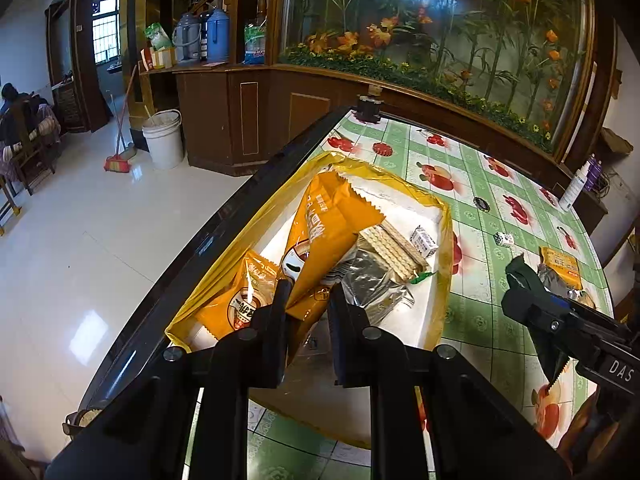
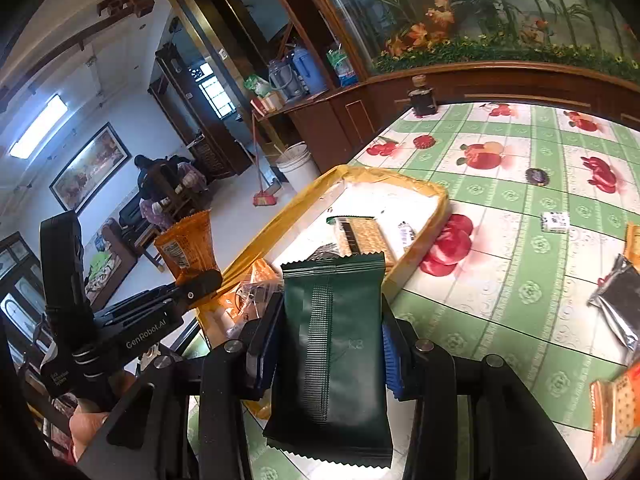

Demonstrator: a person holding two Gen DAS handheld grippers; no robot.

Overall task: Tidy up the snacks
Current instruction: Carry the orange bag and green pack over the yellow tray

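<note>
A yellow-rimmed white tray [image 1: 442, 216] sits on the table near its left edge and also shows in the right wrist view [image 2: 438, 200]. My left gripper [image 1: 308, 300] is shut on an orange snack packet [image 1: 328, 236] and holds it over the tray; the packet also shows in the right wrist view [image 2: 188, 244]. In the tray lie another orange packet [image 1: 240, 300], a wafer pack [image 1: 394, 248], a silver packet [image 1: 372, 280] and a small white box [image 1: 424, 240]. My right gripper [image 2: 332, 320] is shut on a dark green packet [image 2: 336, 344] beside the tray's near right corner.
The table has a green and white fruit-print cloth [image 2: 520, 280]. Loose snacks lie at the right: a silver packet [image 2: 620, 300], orange cracker packs [image 2: 612, 408] and a small box [image 2: 556, 222]. A dark jar [image 2: 422, 98] stands at the far edge. The table's black edge [image 1: 224, 232] drops to the floor at left.
</note>
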